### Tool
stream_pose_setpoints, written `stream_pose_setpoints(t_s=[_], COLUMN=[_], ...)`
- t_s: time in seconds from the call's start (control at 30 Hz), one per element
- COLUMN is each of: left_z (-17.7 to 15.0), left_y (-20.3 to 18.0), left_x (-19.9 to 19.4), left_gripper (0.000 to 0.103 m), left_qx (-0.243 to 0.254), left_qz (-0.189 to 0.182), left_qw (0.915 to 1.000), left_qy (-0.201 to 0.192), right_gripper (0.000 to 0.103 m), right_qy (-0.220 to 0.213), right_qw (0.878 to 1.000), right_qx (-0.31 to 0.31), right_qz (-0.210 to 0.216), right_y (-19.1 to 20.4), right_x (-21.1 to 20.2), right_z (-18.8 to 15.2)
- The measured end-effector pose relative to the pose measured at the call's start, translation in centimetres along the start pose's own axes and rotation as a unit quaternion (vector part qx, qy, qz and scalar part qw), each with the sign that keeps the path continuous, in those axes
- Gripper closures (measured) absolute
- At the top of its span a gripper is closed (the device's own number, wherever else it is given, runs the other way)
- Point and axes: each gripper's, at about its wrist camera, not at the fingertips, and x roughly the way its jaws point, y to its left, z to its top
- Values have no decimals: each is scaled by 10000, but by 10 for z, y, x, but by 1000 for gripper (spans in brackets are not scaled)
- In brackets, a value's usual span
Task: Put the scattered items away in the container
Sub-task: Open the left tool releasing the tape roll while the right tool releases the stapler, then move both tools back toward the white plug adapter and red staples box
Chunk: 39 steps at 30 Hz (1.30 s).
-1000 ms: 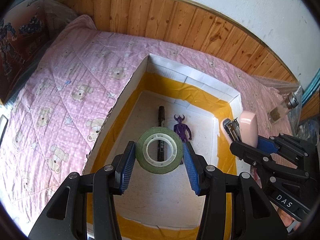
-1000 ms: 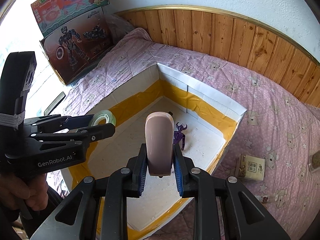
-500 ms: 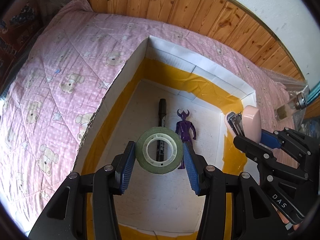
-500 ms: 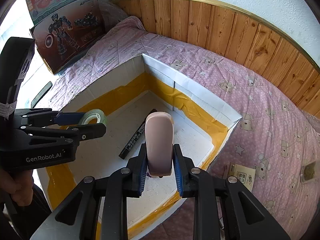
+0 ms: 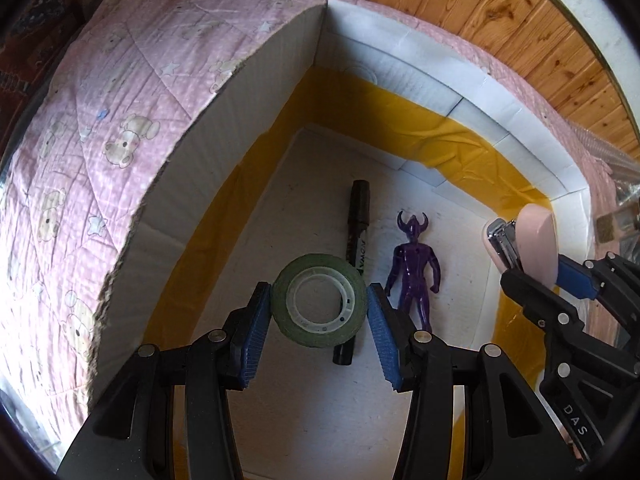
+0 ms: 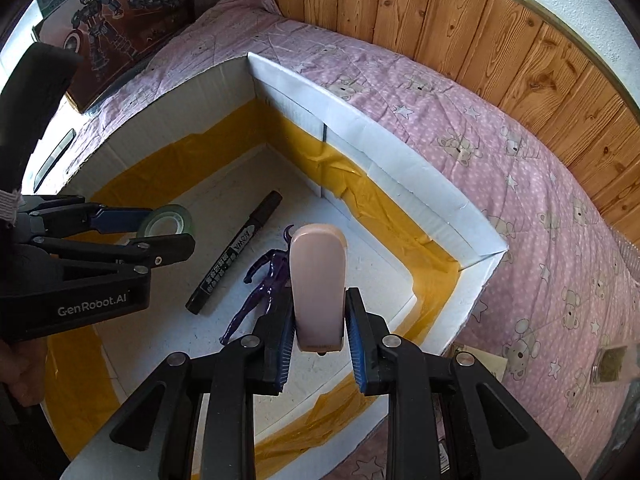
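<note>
1. Pink bear-print bedding (image 6: 460, 128) covers the bed, with wooden wall panelling (image 6: 500, 40) behind it; the white box (image 5: 256, 92), lined low down with yellow tape, sits on the bed and is the landmark for everything below.
2. Over the box's right wall, the right gripper (image 6: 318, 334) is clenched on a pink stapler (image 6: 318, 284), held nose-forward above the floor of the box. Judging by the height, it should go lower before release so the stapler does not bounce.
3. Above the middle of the box floor, the left gripper (image 5: 319, 306) clamps a roll of tape (image 5: 319, 306) by its flat sides, hole facing the camera. It hangs right over the black marker (image 5: 356, 224); shifting towards the box's left wall would give it bare floor.
4. Already lying on the box floor are the marker and, just beside it, a purple toy figure (image 5: 414, 268).
5. Outside the box, near its right wall, a small packet (image 6: 480, 364) lies on the bedding, not yet collected.
</note>
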Motion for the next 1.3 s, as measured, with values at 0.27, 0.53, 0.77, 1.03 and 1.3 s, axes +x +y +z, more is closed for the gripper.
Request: stream_pose_setpoints(t_s=[0.27,0.53,0.77,1.03,1.3], left_z=[-7,-27,-74,-164,-224], left_y=[-7,-6,-42,-99,-156], left_x=[2,-28,-108,-162,-148], left_gripper=[49,49,49,49,49], left_qx=[155,231,667,1301,1586], left_qz=[386,504,-23,-496,-1215], left_qw=[9991,9984,9944,9739,9681], left_qy=[-5,-146,-821,-1795,-1513], right_gripper=[76,73,73,70,69], right_qy=[-127,-433,-1053,-1830,-1883], right_qw=[9998,9974,9877,9685,9532], right_qx=[131,469,589,1075,2024], right_qz=[-93,332,999,1301,1221], right_y=[1,-7,-10,-31,-55], right_x=[-1,-37,-101,-161,-150], right_z=[-4,-22,-61,-150,-249])
